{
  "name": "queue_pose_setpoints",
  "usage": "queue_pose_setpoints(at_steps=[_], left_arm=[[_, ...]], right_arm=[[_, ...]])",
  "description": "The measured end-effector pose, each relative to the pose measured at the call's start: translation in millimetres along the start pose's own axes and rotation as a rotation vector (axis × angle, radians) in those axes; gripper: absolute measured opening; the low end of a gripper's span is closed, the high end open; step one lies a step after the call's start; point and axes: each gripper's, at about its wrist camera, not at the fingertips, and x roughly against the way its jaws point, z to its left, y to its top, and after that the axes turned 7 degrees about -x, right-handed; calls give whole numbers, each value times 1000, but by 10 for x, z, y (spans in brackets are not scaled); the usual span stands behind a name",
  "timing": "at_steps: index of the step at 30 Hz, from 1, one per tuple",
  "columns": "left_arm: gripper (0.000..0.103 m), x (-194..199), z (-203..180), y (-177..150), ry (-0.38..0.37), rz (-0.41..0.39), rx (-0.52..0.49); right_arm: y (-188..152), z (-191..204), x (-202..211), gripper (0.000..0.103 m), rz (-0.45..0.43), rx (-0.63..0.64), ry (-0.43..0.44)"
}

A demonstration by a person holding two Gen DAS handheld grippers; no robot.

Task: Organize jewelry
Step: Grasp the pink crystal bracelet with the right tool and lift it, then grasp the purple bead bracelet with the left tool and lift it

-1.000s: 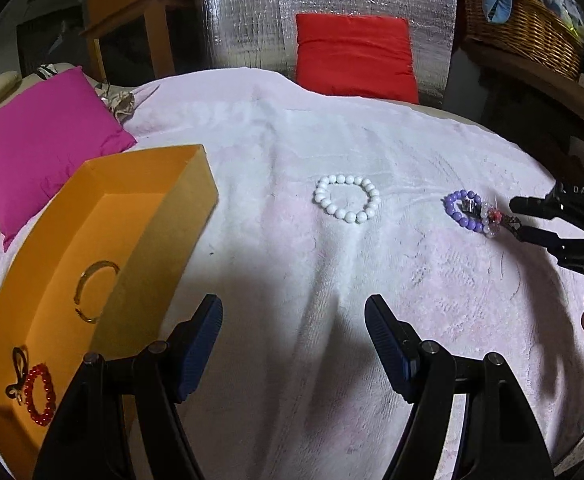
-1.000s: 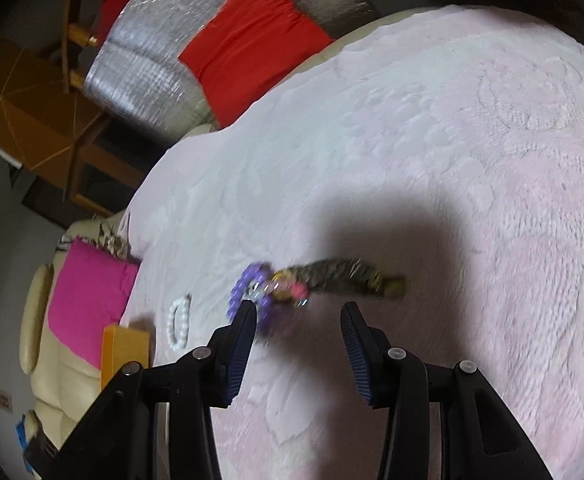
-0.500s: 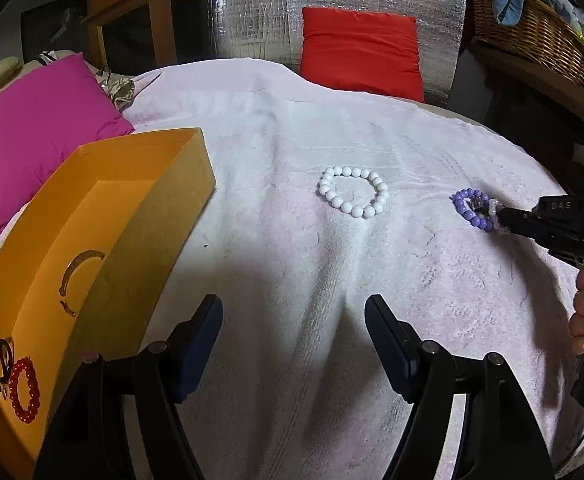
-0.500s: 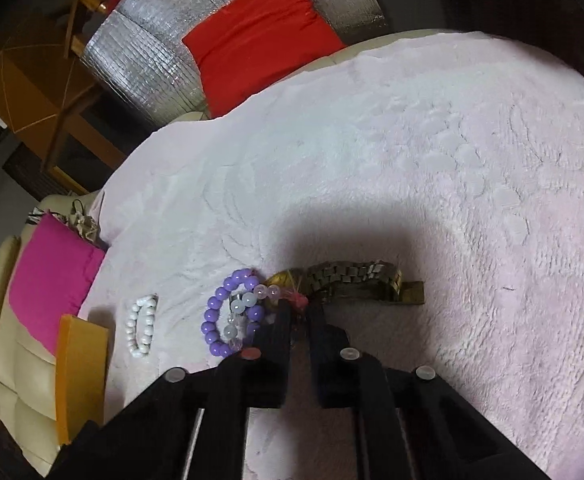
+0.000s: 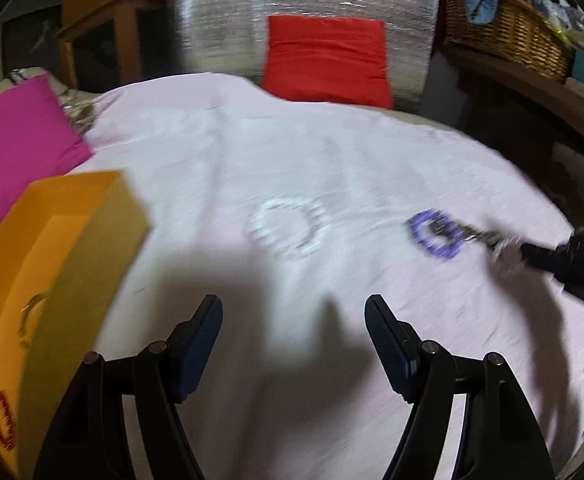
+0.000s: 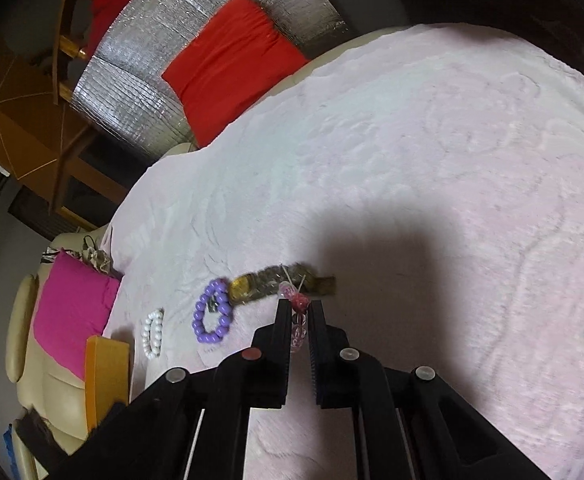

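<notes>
Blurred white bead bracelet (image 5: pixel 290 229) – purple bracelet (image 5: pixel 436 234) beside – orange box (image 5: pixel 58 256) left.

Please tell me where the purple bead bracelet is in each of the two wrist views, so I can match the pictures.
Left wrist view: the purple bead bracelet lies right of centre on the pale blanket, to the right of the white bead bracelet.
Right wrist view: it lies left of centre, between the white bead bracelet and the gold watch.
Shared landmark: the red cushion.
</notes>
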Motion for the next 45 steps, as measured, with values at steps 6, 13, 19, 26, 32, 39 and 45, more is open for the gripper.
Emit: queue_pose_setpoints(at_steps=[6, 13, 19, 26, 32, 39, 45], left_arm=[[75, -282, -533, 295, -73, 0, -55], [75, -667, -767, 422, -133, 41, -36], [59, -701, -804, 448, -146, 23, -53], [3, -579, -730, 479, -217, 22, -50], [3, -260, -561, 499, -235, -52, -53], [77, -410, -620, 462, -236, -16, -56], [77, -549, -924, 471, -174, -28, -170]], right_arm=[[-15, -139, 140, 9, 11, 3, 11], [-1, -348, 247, 9, 17, -10, 0], [11, -446, 212, 9, 31, -20, -15], [-56, -312, 231, 9, 17, 19, 6], [-120, -160, 277, 9, 2, 39, 45], [-197, -127, 203, 9, 21, 47, 34], [-174, -229, 139, 9, 33, 24, 19]])
